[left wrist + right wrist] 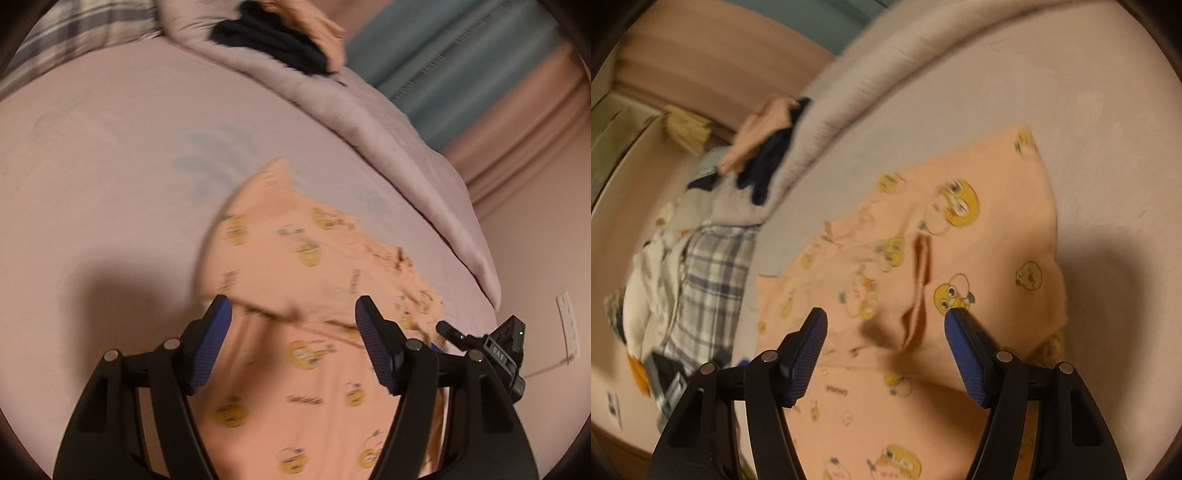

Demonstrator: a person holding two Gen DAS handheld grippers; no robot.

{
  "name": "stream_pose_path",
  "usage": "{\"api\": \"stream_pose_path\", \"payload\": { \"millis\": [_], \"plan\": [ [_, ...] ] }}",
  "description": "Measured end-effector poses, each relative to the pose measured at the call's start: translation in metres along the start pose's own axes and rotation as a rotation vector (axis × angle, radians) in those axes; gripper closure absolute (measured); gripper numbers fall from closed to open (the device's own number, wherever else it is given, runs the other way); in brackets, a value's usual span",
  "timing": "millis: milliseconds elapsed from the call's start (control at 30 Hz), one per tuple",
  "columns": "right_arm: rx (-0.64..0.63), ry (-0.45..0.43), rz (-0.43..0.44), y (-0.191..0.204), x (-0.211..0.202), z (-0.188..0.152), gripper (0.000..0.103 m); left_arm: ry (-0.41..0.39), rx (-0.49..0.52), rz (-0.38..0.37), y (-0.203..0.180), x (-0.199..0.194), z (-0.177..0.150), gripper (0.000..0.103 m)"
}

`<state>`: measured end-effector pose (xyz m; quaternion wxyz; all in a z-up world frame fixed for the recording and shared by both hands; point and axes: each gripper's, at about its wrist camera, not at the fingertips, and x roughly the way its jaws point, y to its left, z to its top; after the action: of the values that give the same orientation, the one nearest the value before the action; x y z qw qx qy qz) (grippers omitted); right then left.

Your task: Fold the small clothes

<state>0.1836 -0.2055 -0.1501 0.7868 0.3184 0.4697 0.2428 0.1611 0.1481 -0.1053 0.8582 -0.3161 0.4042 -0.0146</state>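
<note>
Lying spread on the pink bed sheet (pixel 110 155), the peach printed garment (pixel 314 273) is partly rumpled. The left gripper (pixel 293 317) and the right gripper (pixel 884 325) both hover over it with jaws wide apart, holding nothing, probably so each can take an edge for folding.

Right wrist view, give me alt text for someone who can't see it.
An open right gripper with blue pads hovers over a rumpled peach garment printed with yellow cartoon faces, spread on a pale pink bed sheet. To the left lie a plaid cloth and a pile of dark and peach clothes.
</note>
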Motion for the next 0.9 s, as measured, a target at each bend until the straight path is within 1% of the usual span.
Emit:
{"api": "stream_pose_path", "payload": {
  "millis": [67,100,133,200,267,333,400,467,533,600,633,733,800,867,900],
  "plan": [
    [0.029,0.005,0.044,-0.003,0.002,0.001,0.042,0.013,-0.047,-0.008,0.028,-0.010,-0.001,0.034],
    [0.031,0.003,0.056,-0.002,0.002,0.001,0.052,0.020,-0.072,-0.011,0.033,-0.009,-0.004,0.034],
    [0.024,0.004,0.062,0.000,0.002,0.001,0.071,0.026,-0.082,-0.012,0.040,-0.012,-0.004,0.034],
    [0.008,0.026,0.072,0.003,0.006,0.001,0.093,0.038,-0.096,-0.011,0.044,-0.012,-0.007,0.034],
    [-0.009,0.032,0.061,0.005,0.008,-0.001,0.096,0.041,-0.101,-0.015,0.045,-0.016,-0.007,0.034],
    [-0.038,0.015,0.032,0.010,0.006,0.002,0.097,0.045,-0.101,-0.022,0.045,-0.019,-0.007,0.034],
    [-0.064,-0.020,0.024,0.015,-0.005,0.004,0.097,0.049,-0.088,-0.023,0.041,-0.019,-0.007,0.034],
    [-0.106,-0.077,0.023,0.023,-0.025,0.007,0.097,0.051,-0.074,-0.025,0.038,-0.019,-0.007,0.034],
    [-0.129,-0.105,0.002,0.024,-0.036,0.011,0.097,0.052,-0.071,-0.029,0.037,-0.018,-0.008,0.034],
    [-0.128,-0.109,-0.043,0.019,-0.042,0.012,0.097,0.055,-0.071,-0.032,0.035,-0.015,-0.008,0.034],
    [-0.125,-0.109,-0.085,0.014,-0.043,0.012,0.097,0.059,-0.072,-0.031,0.035,-0.014,-0.009,0.034],
    [-0.109,-0.103,-0.134,0.000,-0.041,0.010,0.097,0.075,-0.071,-0.027,0.034,-0.010,-0.009,0.034],
    [-0.132,-0.105,-0.224,-0.004,-0.037,0.008,0.097,0.080,-0.067,-0.024,0.033,-0.009,-0.009,0.034],
    [-0.114,-0.094,-0.237,-0.011,-0.031,0.008,0.097,0.085,-0.058,-0.019,0.031,-0.009,-0.010,0.034],
    [-0.106,-0.088,-0.259,-0.013,-0.028,0.009,0.097,0.087,-0.051,-0.010,0.031,-0.010,-0.010,0.034]
  ]
}}
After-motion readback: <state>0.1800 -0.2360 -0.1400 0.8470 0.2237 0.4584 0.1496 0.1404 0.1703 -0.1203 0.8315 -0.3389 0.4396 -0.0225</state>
